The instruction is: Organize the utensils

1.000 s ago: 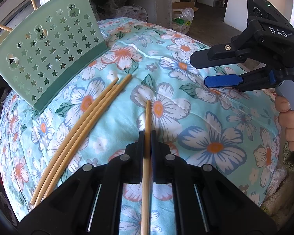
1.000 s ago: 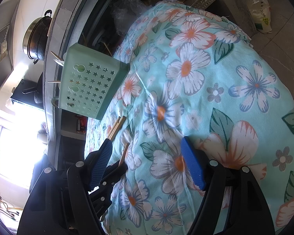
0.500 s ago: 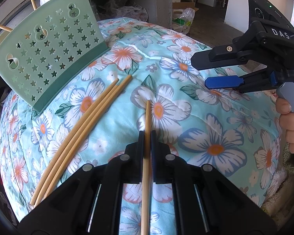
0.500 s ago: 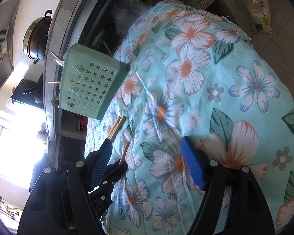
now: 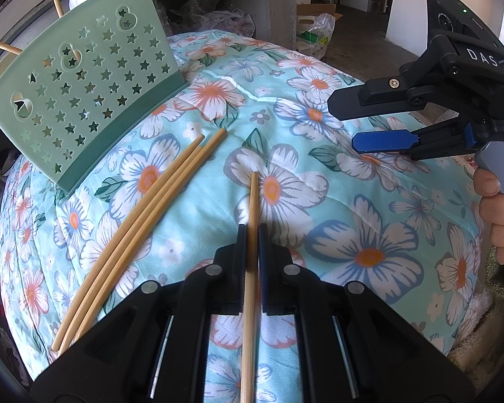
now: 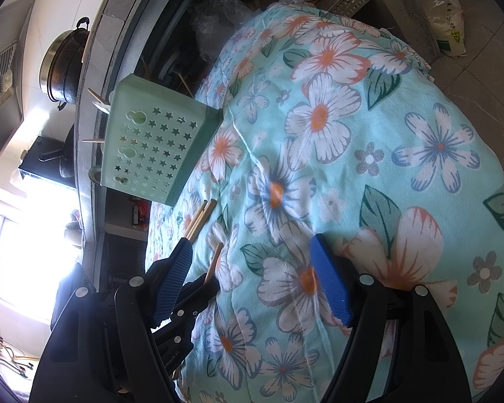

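Observation:
My left gripper point(image 5: 250, 231) is shut on a bamboo chopstick point(image 5: 253, 201) that points forward over the floral cloth point(image 5: 369, 228). Three more chopsticks point(image 5: 144, 221) lie side by side on the cloth to its left. A green utensil holder point(image 5: 80, 90) with star holes stands at the far left, with chopstick ends sticking out of its top. My right gripper point(image 6: 252, 268) is open and empty, held above the cloth to the right; it also shows in the left wrist view point(image 5: 346, 124). The holder point(image 6: 154, 144) and held chopstick point(image 6: 215, 262) show in the right wrist view.
A dark pot point(image 6: 64, 63) sits on a counter behind the holder. Bags and a cardboard box point(image 5: 314, 30) stand on the floor beyond the cloth-covered surface. A sack point(image 6: 448, 16) lies on the floor at right.

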Demonstrator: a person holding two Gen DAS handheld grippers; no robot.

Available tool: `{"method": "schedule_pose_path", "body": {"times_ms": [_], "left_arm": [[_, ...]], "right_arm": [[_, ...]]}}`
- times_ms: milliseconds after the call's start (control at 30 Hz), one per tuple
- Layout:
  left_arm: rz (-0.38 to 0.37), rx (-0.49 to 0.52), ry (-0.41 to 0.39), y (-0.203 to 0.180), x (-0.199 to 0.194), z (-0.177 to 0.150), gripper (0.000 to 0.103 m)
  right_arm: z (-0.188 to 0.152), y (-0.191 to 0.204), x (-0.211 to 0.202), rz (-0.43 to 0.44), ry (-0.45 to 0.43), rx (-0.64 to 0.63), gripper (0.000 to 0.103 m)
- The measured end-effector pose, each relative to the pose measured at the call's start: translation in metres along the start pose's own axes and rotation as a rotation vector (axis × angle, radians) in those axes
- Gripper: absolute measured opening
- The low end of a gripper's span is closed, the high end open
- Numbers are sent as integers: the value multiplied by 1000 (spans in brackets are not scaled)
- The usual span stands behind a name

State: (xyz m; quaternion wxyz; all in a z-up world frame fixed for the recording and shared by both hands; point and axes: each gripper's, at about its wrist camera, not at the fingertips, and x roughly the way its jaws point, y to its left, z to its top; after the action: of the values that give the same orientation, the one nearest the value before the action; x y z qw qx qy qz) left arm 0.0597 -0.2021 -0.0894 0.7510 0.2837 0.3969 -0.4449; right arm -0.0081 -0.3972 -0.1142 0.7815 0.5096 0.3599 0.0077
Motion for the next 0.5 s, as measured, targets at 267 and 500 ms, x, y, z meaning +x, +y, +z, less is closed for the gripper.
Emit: {"method": "schedule_pose_path", "body": {"times_ms": [267, 500], "left_arm": [[2, -13, -3, 1, 1, 2, 5], [-26, -69, -15, 7, -3, 4, 5]], "right_arm": [[0, 0, 0, 0, 0, 0, 71], [0, -1, 0, 6, 5, 1, 71]]}}
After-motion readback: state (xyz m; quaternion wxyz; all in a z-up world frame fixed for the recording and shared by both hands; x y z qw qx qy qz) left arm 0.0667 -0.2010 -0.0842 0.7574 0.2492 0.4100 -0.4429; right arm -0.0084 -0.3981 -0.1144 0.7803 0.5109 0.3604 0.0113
